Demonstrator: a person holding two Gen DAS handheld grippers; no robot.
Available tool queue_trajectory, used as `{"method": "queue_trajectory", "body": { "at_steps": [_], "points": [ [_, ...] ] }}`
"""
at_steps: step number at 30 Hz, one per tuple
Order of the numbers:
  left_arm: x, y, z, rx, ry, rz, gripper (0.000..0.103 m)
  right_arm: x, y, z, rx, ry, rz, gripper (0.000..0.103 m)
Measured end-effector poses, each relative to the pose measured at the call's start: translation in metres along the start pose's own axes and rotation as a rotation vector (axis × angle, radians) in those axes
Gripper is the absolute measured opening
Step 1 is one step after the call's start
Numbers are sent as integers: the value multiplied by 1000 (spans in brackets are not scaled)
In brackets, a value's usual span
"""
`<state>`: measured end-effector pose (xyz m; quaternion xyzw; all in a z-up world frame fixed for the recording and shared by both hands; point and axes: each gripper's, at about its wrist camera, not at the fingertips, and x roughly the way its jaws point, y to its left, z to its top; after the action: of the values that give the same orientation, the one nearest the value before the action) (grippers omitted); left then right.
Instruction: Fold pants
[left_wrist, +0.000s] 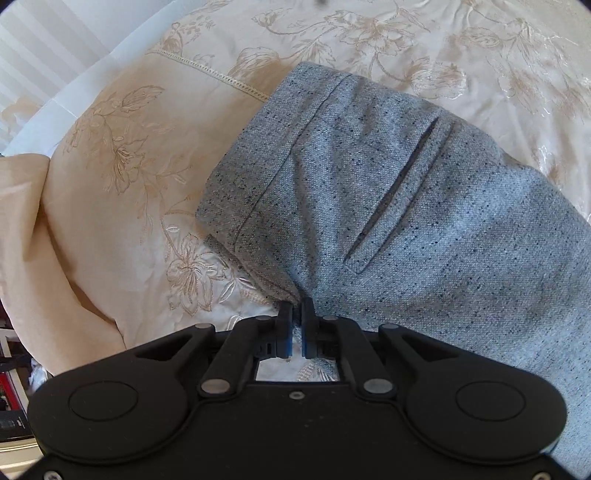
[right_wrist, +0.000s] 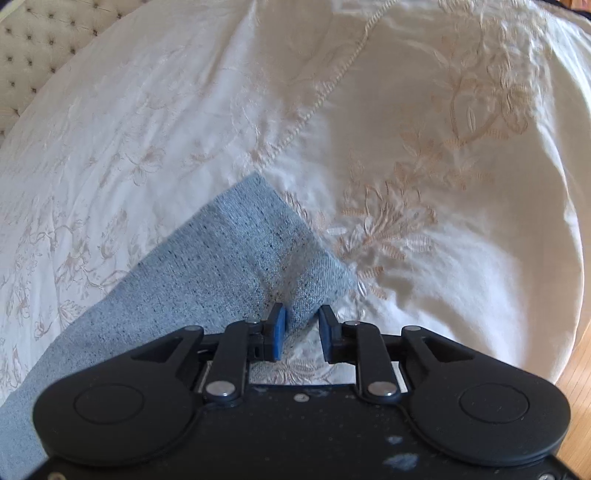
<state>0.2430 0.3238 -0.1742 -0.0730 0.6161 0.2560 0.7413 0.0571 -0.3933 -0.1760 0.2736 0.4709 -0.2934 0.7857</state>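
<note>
The left gripper (left_wrist: 296, 308) is clenched tight on a pinch of the grey speckled pants (left_wrist: 388, 206), its two dark fingers pressed together on the near corner of the waist end, so that the cloth gathers into small creases right at the tips. From there the pants spread away over the cream embroidered bedspread (left_wrist: 122, 177), waistband to the left and a slit pocket (left_wrist: 391, 199) running diagonally across the fabric. The right gripper (right_wrist: 302, 319) stands released, its blue pads (right_wrist: 277, 332) apart, and the corner of the hem end of a pant leg (right_wrist: 236, 254) lies between them; whether either pad touches the cloth I cannot tell. That leg stretches back toward the lower left across the same bedspread, which is stitched with pale floral patterns and a corded seam (right_wrist: 332, 86). A tufted headboard (right_wrist: 44, 40) shows at the far upper left, and a strip of wooden floor (right_wrist: 576, 373) appears past the bed's edge on the right.
</note>
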Motion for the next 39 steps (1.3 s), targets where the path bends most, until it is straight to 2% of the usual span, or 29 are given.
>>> {"method": "queue_trajectory", "body": {
  "at_steps": [3, 4, 7, 9, 11, 13, 15, 18, 20, 24, 26, 29, 31, 33, 34, 37, 39],
  "points": [
    [2, 1, -2, -6, 1, 14, 12, -3, 6, 23, -93, -62, 16, 27],
    [2, 1, -4, -12, 3, 21, 18, 1, 7, 31, -107, -63, 15, 27],
    [0, 4, -8, -33, 13, 38, 21, 16, 10, 53, -122, -55, 63, 27],
    [-7, 6, -13, -51, 10, 54, 21, 33, 14, 62, -130, -15, 84, 27],
    [-17, 7, -19, -55, 10, 104, 20, 52, 16, 65, -139, 40, 87, 27],
    [-34, 7, -27, -54, -1, 123, 20, 74, 18, 63, -146, 130, 50, 27],
    [-56, 5, -35, -46, -40, 99, 20, 78, 22, 61, -174, 139, 24, 27],
    [-86, -7, -39, -9, -92, 54, 20, 60, 32, 66, -216, 73, 22, 27],
    [-97, -22, -36, 36, -122, 4, 20, 43, 40, 67, -227, 13, 63, 27],
    [-97, -65, -31, 172, -146, -70, 20, 21, 74, 62, -291, -3, 189, 27],
    [-88, -90, -30, 257, -155, -98, 20, 11, 96, 53, -326, 13, 261, 28],
    [-62, -113, -38, 369, -123, -131, 20, -3, 137, 26, -383, 44, 353, 28],
    [-38, -122, -53, 458, -83, -107, 20, -11, 160, 6, -405, 70, 394, 28],
    [-6, -124, -67, 534, -11, -85, 19, -20, 188, -19, -427, 103, 418, 28],
    [2, -124, -74, 580, -6, -82, 18, -23, 198, -28, -430, 121, 425, 28],
    [-8, -130, -75, 700, -23, -88, 17, -36, 237, -62, -446, 173, 468, 29],
    [-26, -129, -63, 720, -34, -170, 18, -39, 267, -78, -482, 189, 482, 29]
  ]
}}
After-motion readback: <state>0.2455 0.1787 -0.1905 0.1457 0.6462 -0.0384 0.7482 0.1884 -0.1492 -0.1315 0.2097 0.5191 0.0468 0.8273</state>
